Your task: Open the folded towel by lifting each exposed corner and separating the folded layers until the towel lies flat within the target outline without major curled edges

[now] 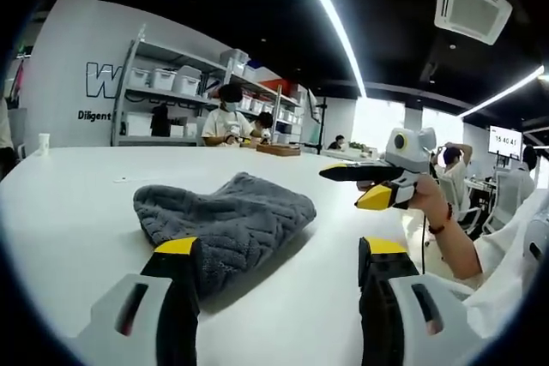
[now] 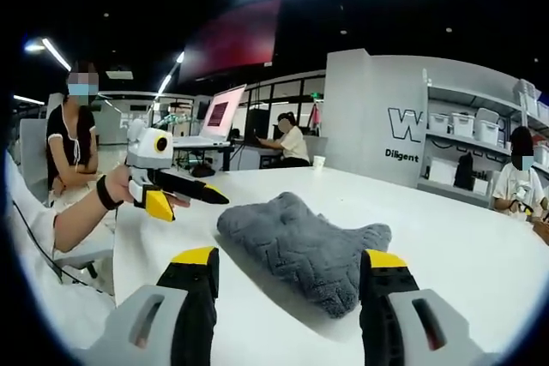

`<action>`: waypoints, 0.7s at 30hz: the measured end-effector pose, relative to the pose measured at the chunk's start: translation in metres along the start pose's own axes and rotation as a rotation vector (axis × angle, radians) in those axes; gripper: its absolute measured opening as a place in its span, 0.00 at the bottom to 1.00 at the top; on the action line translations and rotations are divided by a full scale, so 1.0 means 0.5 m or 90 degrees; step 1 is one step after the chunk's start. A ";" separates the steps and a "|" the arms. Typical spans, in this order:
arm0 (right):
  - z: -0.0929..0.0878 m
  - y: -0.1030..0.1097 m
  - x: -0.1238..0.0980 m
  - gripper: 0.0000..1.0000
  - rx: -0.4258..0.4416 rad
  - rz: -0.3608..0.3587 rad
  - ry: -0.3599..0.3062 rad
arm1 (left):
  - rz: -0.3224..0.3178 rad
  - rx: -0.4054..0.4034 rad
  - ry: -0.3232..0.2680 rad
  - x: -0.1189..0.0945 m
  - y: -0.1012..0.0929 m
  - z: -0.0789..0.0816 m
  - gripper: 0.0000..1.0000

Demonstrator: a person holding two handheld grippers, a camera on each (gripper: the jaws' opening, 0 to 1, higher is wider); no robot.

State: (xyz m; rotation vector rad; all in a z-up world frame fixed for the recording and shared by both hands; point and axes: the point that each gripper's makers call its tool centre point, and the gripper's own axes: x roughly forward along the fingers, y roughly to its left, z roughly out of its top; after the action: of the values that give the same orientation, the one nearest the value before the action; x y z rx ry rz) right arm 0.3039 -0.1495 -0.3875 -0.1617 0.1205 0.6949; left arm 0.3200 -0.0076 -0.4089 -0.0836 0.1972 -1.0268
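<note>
The grey folded towel point(image 1: 225, 219) is lying bunched on the white surface point(image 1: 69, 212), no layer opened yet. Left of the towel, the left gripper point(image 1: 279, 250) is hovering with jaws spread, empty, nearest the towel's near edge. Right of the towel, the right gripper point(image 2: 290, 265) is waiting with jaws parted, empty, the towel's long axis running across between the two grippers.

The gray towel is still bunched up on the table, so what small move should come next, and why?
Probably lower the left gripper onto the near edge of the towel and pinch a corner. The towel lies folded and lumpy on the white table, both grippers are open and off it, and the right gripper hovers on the opposite side.
</note>
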 end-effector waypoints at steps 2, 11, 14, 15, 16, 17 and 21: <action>0.001 0.000 0.002 0.65 -0.002 -0.001 0.002 | 0.002 -0.002 0.001 0.001 0.003 0.000 0.73; -0.001 -0.004 0.010 0.65 -0.002 0.000 0.010 | 0.012 -0.004 0.003 0.005 0.021 0.003 0.73; -0.003 -0.008 0.014 0.65 0.002 -0.002 0.012 | 0.016 -0.005 0.004 0.006 0.015 -0.001 0.73; -0.003 -0.008 0.015 0.65 0.001 -0.001 0.013 | 0.018 -0.005 0.004 0.006 0.015 -0.001 0.72; -0.004 -0.009 0.016 0.65 0.002 -0.001 0.013 | 0.023 -0.006 0.003 0.006 0.015 -0.002 0.72; -0.004 -0.010 0.016 0.65 0.003 -0.003 0.013 | 0.023 -0.005 0.004 0.007 0.013 -0.003 0.72; -0.003 -0.015 0.018 0.65 0.001 -0.006 0.012 | 0.028 -0.009 0.011 0.009 0.014 -0.009 0.72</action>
State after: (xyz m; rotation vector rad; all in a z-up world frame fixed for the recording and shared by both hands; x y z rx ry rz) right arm 0.3156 -0.1496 -0.3896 -0.1676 0.1380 0.6847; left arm 0.3271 -0.0079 -0.4150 -0.0827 0.2202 -0.9821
